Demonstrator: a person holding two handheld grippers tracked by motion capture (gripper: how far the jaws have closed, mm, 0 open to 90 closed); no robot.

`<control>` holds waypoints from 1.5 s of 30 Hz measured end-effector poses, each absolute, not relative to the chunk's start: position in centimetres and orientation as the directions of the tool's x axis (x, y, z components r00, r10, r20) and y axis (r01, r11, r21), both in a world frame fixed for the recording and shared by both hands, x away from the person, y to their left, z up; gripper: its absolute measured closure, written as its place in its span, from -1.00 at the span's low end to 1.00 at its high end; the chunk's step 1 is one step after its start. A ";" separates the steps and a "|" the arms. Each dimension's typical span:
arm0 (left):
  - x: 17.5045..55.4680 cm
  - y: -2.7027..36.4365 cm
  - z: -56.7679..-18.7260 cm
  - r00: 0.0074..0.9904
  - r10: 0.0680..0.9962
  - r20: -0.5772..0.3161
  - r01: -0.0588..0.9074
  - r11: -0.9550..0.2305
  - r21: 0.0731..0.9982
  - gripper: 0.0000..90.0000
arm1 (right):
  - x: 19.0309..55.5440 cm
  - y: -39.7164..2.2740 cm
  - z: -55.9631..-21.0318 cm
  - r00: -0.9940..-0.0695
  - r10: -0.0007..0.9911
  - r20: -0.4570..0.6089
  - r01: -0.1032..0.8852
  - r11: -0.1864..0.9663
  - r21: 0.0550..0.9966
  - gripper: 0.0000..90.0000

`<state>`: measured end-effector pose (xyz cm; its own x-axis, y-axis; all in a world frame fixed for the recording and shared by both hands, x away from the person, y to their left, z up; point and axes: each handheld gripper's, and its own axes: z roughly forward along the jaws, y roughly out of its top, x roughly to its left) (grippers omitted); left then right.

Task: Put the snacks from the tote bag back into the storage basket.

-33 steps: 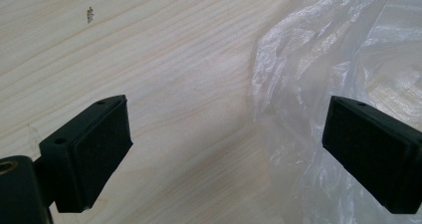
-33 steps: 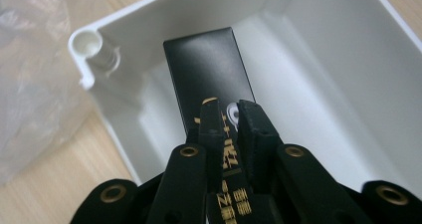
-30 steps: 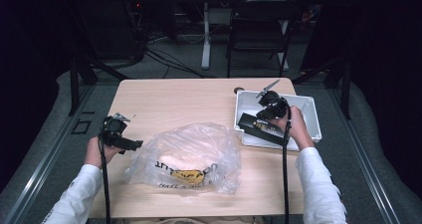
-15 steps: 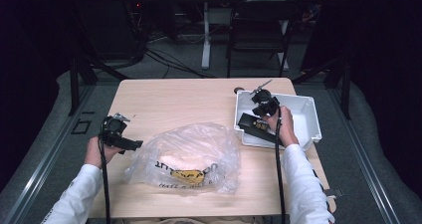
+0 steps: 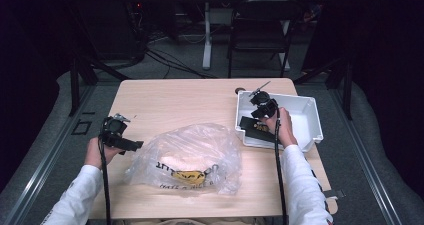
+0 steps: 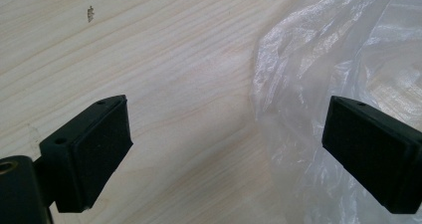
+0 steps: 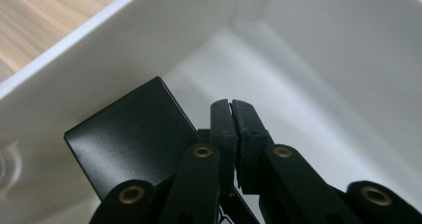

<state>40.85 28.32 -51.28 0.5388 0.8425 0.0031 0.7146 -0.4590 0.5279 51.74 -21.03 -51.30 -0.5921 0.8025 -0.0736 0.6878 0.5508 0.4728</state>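
Here, right gripper (image 7: 233, 104) clenched, nothing seen between pads, inside bin (image 7: 318, 59); black card (image 7: 132, 129) just left of fingertips, leaning on wall. Left gripper (image 6: 226, 149) released beside bag (image 6: 348, 59). Risk: card toppled if brushed by jaws.

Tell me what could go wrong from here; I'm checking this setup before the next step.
The right gripper is shut inside the white bin beside a black flat piece; it might nudge it instead of gripping. The left gripper stands open at the plastic bag, whose thin film could snag or slip.
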 end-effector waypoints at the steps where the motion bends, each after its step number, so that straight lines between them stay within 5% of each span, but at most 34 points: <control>1: 40.9 28.3 -51.3 0.540 0.842 0.004 0.715 -0.461 0.526 -0.89 | 51.7 -21.0 -51.2 -0.596 0.800 -0.076 0.685 0.555 0.471 0.96; 29: 40.8 28.4 -51.2 0.538 0.843 0.005 0.715 -0.459 0.527 -0.89 | 51.9 -19.9 -51.8 -0.604 0.794 -0.069 0.686 0.562 0.462 0.81; 45: 40.8 28.5 -51.0 0.535 0.845 0.011 0.709 -0.456 0.538 -0.89 | 48.1 -23.4 -47.5 -0.536 0.844 0.029 0.713 0.434 0.551 -0.35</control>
